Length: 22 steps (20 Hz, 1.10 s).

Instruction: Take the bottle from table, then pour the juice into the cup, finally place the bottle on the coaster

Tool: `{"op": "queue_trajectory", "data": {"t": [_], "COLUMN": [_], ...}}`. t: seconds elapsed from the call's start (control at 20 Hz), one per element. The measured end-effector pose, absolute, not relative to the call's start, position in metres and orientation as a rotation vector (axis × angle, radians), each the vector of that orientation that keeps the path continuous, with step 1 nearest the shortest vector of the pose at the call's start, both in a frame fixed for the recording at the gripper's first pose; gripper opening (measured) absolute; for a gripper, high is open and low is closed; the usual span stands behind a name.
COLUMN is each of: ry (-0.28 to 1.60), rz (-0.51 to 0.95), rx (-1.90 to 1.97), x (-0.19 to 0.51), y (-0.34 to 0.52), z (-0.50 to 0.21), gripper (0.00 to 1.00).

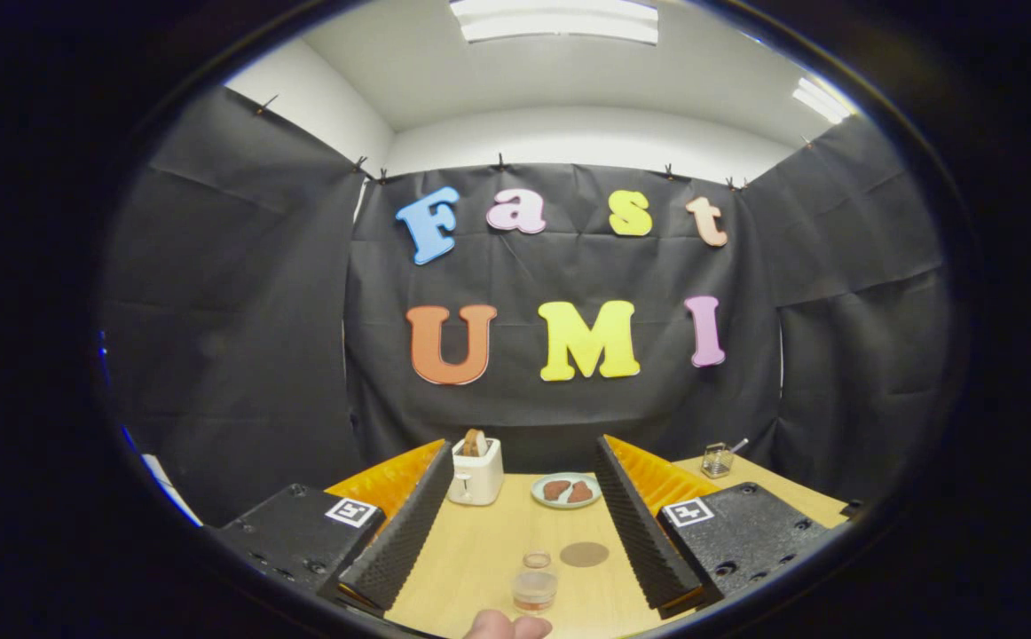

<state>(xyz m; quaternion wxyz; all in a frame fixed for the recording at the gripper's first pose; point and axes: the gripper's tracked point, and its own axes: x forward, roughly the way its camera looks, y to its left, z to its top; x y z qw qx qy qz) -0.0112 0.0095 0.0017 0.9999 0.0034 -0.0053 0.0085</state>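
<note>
A small clear bottle of amber juice (535,581) stands untouched on the light wooden counter (480,568) between the wide-spread fingers (520,541), beside a round brown coaster (584,554); grasping, pouring and placing all remain.

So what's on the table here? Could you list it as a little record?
gripper: fingers open, nothing between them
bottle: small, with brownish juice, between the fingers
cup: clear, just behind the bottle
coaster: round, brown, flat on the table
toaster: white, bread in the slot
plate: two brown pieces on it
fingertip: a person's, nearest
</note>
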Motion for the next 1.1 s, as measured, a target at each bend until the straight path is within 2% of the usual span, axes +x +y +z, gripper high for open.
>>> {"op": "queue_trajectory", "data": {"t": [0.8,1.1], "ry": [-0.007,0.002], "rz": [0.000,-0.015], "rx": [0.002,-0.054], "x": [-0.018,-0.029], "y": [0.012,0.021], "z": [-0.003,-0.032], "gripper": [1.00,1.00]}}
